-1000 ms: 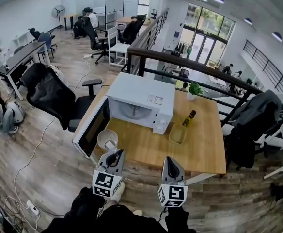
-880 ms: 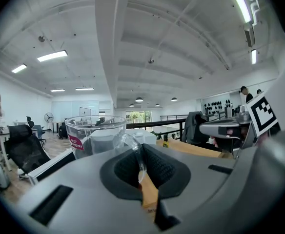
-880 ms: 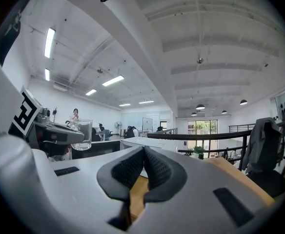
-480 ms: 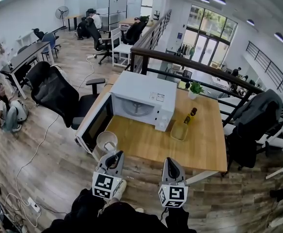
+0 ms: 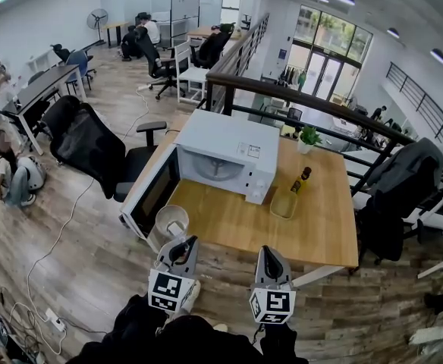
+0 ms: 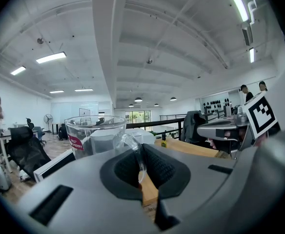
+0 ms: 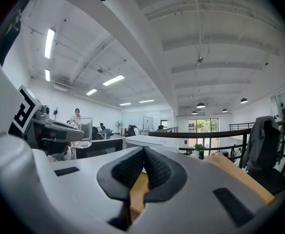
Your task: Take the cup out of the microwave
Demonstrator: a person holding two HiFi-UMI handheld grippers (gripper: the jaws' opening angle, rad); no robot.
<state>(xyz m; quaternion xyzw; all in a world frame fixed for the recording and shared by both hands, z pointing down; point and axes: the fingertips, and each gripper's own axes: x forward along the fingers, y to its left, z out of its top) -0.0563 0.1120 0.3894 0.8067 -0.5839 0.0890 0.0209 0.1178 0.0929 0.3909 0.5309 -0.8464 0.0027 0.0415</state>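
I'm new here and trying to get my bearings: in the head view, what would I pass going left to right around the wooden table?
Clear glass cup held in the jaws of the left gripper → white microwave → yellowish rectangular container → small green potted plant.

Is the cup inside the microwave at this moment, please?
No, the cup is outside the microwave, its handle clamped in the left gripper.

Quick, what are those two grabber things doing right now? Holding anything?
Left gripper: closed, holding the glass cup by its handle.
Right gripper: closed, nothing between its fingers.
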